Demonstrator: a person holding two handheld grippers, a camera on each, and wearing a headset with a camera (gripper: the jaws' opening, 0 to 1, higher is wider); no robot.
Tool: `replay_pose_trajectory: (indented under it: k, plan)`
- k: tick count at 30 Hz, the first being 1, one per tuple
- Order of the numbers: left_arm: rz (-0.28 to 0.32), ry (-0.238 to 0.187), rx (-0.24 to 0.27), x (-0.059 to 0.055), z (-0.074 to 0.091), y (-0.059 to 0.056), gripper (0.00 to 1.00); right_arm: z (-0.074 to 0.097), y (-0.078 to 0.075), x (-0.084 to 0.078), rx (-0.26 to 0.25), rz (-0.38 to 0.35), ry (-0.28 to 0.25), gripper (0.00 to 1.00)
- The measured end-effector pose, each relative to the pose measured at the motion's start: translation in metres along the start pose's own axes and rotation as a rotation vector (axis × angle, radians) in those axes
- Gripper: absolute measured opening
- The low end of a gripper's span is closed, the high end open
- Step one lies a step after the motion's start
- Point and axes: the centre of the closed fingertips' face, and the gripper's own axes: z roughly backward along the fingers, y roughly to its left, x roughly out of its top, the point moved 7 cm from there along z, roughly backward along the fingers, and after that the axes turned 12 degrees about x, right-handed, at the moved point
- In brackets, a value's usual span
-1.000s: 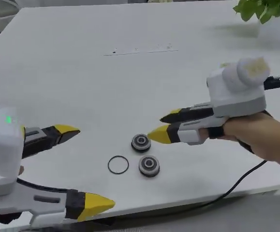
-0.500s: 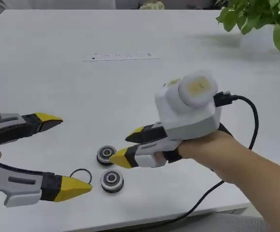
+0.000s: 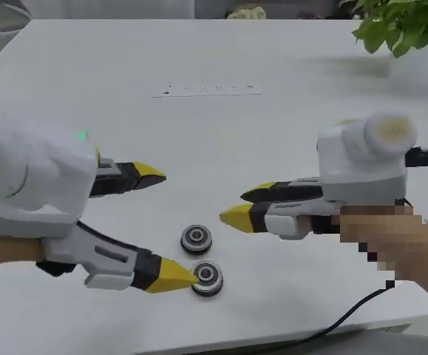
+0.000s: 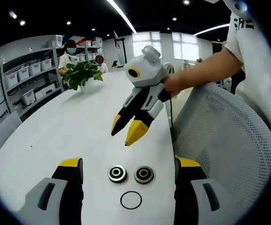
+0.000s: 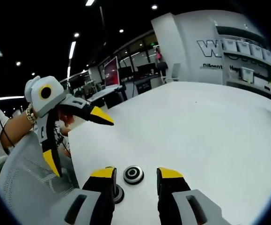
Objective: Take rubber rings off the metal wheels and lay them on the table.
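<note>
rubber ring [image 4: 131, 200] lies loose just beside the two metal wheels [image 4: 117, 174], my side. left gripper [image 3: 162, 225] jaws spread wide either side of the wheels; right gripper [image 3: 236, 206] jaws part open, empty, near the wheels. nxt, i reckon: pin a wheel w/ one, peel its ring w/ other.

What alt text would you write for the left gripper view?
Two metal wheels sit side by side on a white table, a loose black rubber ring nearer the camera, between the left gripper's open jaws. Beyond, the right gripper points down toward them.
</note>
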Motion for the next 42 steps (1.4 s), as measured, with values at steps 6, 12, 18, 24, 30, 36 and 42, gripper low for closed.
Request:
replay_pose_trajectory:
  k: [6,12,18,24,30,36,42]
  plan:
    - [0.011,-0.086,-0.06,0.012,-0.01,0.0,0.7,-0.003,0.001,-0.004,0.001,0.044,0.051,0.31]
    - [-0.034,-0.119,-0.026,0.006,-0.02,0.0,0.69,-0.003,0.0,-0.007,0.005,0.03,0.076,0.29]
    - [0.035,-0.101,-0.027,-0.013,-0.031,-0.006,0.69,-0.007,0.002,-0.011,0.017,0.053,0.115,0.28]
    - [0.0,-0.018,-0.06,-0.036,-0.039,-0.023,0.76,-0.013,0.008,-0.023,0.037,0.056,0.187,0.28]
    - [0.015,0.001,-0.078,-0.046,-0.046,-0.028,0.87,-0.019,0.012,-0.033,0.076,0.05,0.246,0.29]
    - [0.013,0.014,-0.108,-0.05,-0.051,-0.034,0.73,-0.024,0.017,-0.036,0.108,0.075,0.274,0.3]
    - [-0.02,0.004,-0.11,-0.049,-0.052,-0.034,0.54,-0.032,0.024,-0.048,0.15,0.112,0.358,0.27]
